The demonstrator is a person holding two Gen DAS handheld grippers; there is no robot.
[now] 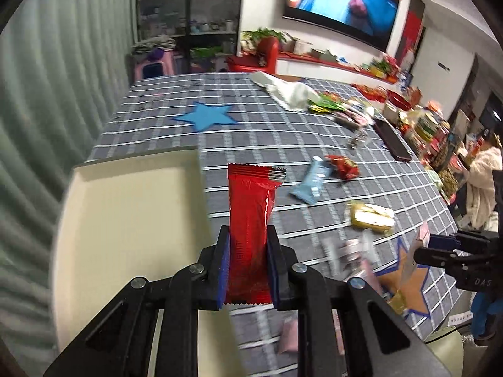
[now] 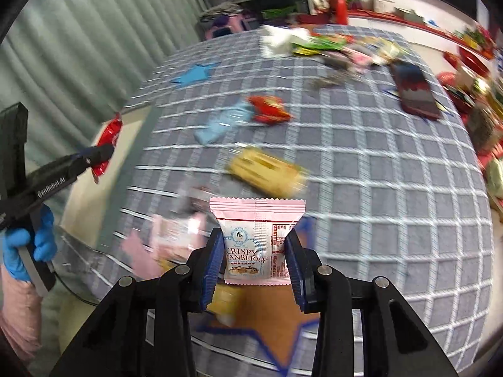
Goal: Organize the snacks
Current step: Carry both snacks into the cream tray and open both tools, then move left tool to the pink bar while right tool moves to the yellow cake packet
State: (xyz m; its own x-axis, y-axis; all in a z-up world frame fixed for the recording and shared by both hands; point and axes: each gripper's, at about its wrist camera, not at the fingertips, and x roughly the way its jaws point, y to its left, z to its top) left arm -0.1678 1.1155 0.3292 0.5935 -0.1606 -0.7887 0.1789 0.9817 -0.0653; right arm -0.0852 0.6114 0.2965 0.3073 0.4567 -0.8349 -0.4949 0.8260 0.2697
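Covered in a grey cloth with a white grid: the worktop (image 1: 283, 132), bearing a blue star patch (image 1: 206, 114) toward the far end and a brown, blue-edged star patch (image 2: 267, 320) at the near edge. Beyond it, pale green curtains (image 1: 47, 78) to the left, glass-fronted shelves (image 1: 188, 9) at the back, a lit wall screen (image 1: 342, 0) above a red-and-white sideboard (image 1: 314, 59). Off to the far right, a person in a pale fluffy jacket (image 1: 481, 182), seen only in the left wrist view.

Resting at the left edge of the worktop: a cream tray (image 1: 125, 220), bare inside. Scattered mid-cloth: a light blue packet (image 1: 309, 182) touching a red crinkled packet (image 1: 342, 166), a yellow packet (image 1: 372, 216) nearer, blurred pink packets (image 2: 169, 235) close to the near edge. Farther back, a white cloth or bag (image 1: 289, 91), a jumble of green and pink wrappers (image 1: 339, 106), a dark phone-like slab (image 1: 393, 141). Nothing lying between either held packet and the tray.

Left claw (image 1: 248, 270) pinching a long red packet (image 1: 251, 220), blue pads pressed against both sides, raised just right of the tray. Right claw (image 2: 256, 257) pinching a pink "Crispy Cranberry" packet (image 2: 256, 235) upright above the brown star, pads tight on its edges. Gripping the left tool's handle, a hand in a blue glove (image 2: 28, 245).
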